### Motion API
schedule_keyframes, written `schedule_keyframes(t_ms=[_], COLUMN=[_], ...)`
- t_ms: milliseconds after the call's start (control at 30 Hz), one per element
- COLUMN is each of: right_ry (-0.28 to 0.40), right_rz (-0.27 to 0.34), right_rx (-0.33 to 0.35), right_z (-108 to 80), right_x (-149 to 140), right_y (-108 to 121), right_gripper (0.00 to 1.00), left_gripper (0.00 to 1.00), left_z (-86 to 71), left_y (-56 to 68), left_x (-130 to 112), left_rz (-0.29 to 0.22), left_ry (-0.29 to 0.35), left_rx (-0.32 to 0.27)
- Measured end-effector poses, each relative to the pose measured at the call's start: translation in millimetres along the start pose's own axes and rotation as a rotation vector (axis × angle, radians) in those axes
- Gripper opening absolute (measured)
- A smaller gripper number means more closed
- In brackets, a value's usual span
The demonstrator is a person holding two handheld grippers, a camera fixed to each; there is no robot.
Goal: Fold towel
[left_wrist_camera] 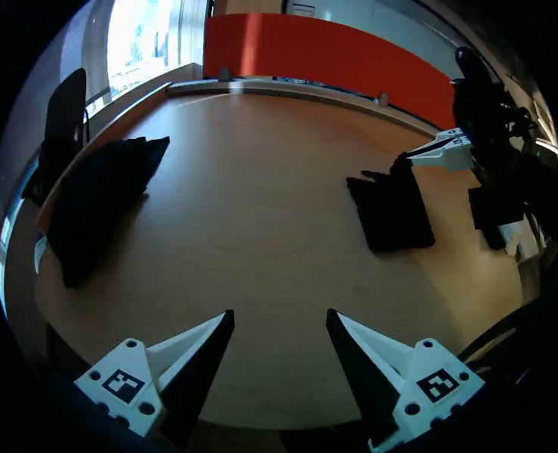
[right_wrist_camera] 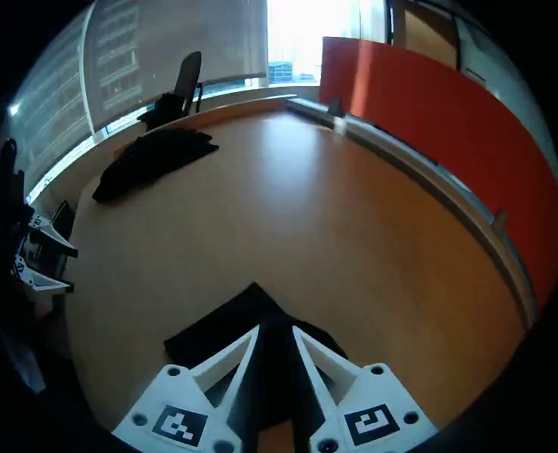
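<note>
Towel [right_wrist_camera: 218, 328]: dark, folded small, flat on counter [right_wrist_camera: 279, 211] close to its near edge, right under R gripper [right_wrist_camera: 276, 355]. R gripper fingers drawn nearly together w/ dark cloth between, so it reads as pinching a raised edge of the towel. L gripper [left_wrist_camera: 279, 332] spread wide, empty, over bare counter, well apart from towel. Handling est.: light, soft, limp; will sag if held at one pt. Best hold = corners, one per gripper. Second dark cloth heap [left_wrist_camera: 97, 196] lies far off.
</note>
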State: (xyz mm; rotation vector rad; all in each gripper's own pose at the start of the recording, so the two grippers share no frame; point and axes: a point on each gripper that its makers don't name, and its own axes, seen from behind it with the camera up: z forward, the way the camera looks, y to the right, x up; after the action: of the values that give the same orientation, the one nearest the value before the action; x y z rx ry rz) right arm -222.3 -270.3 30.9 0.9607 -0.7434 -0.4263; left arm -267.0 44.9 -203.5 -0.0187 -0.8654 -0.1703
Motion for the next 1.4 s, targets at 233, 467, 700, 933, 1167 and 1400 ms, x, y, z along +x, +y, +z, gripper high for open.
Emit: schedule_keyframes(t_ms=[233, 467, 700, 933, 1167, 1400], right_ry=[0.002, 0.003, -0.014, -0.047, -0.078, -0.09], right_rz=[0.007, 0.022, 0.053, 0.087, 0.118, 0.141], right_rx=[-0.028, -0.049, -0.066, -0.076, -0.085, -0.086], right_z=[-3.7, -12.4, -23.1, -34.0, -42.6, -44.2], right_x=[-6, -20, -48, -84, -113, -126], right_y=[3, 0, -6, -16, -24, -30], right_gripper=[0.6, 0.82, 0.82, 0.82, 0.82, 0.82], left_gripper=[0.9, 0.9, 0.9, 0.9, 0.9, 0.9], left_z=[1.0, 2.3, 4.0, 5.7, 6.6, 7.3], left_y=[2.7, 4.6, 6.0, 8.6, 11.0, 13.1], left_x=[1, 4, 6, 8, 9, 9], left_rz=[0.006, 0.014, 0.022, 0.039, 0.051, 0.058], left_ry=[-0.001, 0.0, 0.0, -0.004, -0.007, -0.01], left_rx=[-0.005, -0.01, -0.017, -0.026, -0.033, -0.038])
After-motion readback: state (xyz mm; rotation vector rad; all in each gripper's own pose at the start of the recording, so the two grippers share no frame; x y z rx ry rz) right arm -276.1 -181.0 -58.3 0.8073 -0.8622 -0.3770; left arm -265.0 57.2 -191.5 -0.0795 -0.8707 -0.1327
